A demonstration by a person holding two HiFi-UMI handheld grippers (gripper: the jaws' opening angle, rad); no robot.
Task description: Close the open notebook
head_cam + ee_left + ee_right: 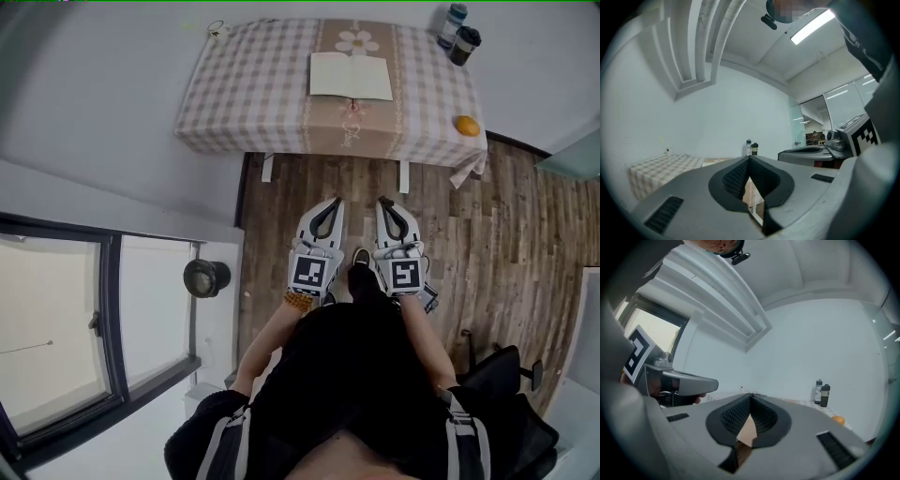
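Note:
An open notebook (351,76) with blank cream pages lies flat on the checked tablecloth of the table (244,94), near its middle. My left gripper (333,201) and right gripper (383,201) are side by side over the wooden floor, well short of the table's near edge, both pointing toward it. Both are shut with nothing between the jaws. In the left gripper view, the left gripper (749,158) has its tips meeting; the right gripper (751,394) looks the same in the right gripper view. The notebook is hidden behind the jaws in both gripper views.
Two dark bottles (458,34) stand at the table's far right corner, also visible as bottles (821,393) and bottles (751,148). An orange (467,126) sits at the near right edge. A small cup (218,31) is at the far left corner. A window (56,328) is at left.

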